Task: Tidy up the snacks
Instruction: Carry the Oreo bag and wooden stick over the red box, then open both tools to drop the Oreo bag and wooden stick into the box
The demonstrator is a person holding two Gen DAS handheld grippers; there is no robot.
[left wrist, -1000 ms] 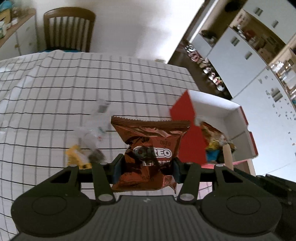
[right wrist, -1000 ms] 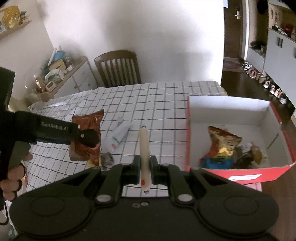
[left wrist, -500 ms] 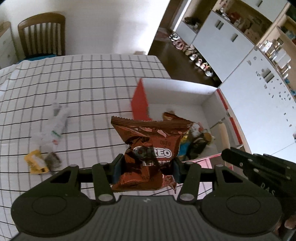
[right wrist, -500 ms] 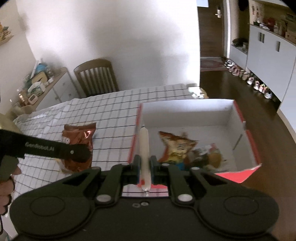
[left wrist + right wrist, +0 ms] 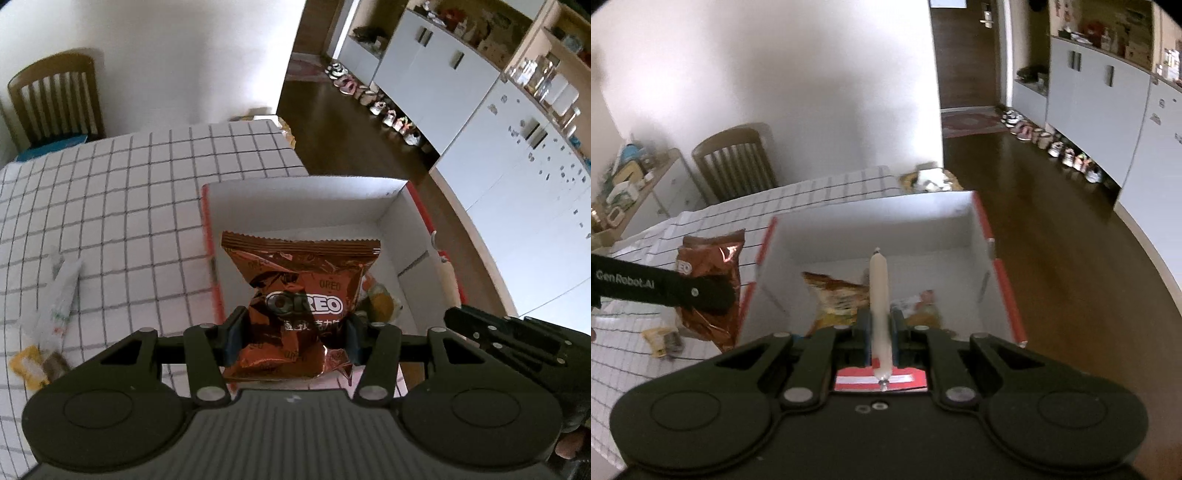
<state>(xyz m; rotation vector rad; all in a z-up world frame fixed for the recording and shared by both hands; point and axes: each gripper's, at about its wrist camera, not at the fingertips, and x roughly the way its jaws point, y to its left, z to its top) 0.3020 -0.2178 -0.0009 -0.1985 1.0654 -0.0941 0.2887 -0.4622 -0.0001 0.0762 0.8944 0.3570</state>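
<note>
My left gripper (image 5: 291, 334) is shut on a brown Oreo packet (image 5: 301, 306) and holds it over the near left part of the red-and-white box (image 5: 306, 199). The packet also shows in the right wrist view (image 5: 711, 284), beside the box's left wall. My right gripper (image 5: 879, 328) is shut on a pale sausage stick (image 5: 879, 295), held above the box (image 5: 886, 218). Several snack packets (image 5: 838, 299) lie inside the box.
The box stands at the right end of a table with a checked cloth (image 5: 110, 206). A clear wrapper (image 5: 62, 291) and a small yellow packet (image 5: 31, 365) lie on the cloth to the left. A wooden chair (image 5: 55, 99) stands behind the table.
Both grippers have moved right, from over the cloth to over the box, each carrying its snack. The box now fills the middle of both views.
</note>
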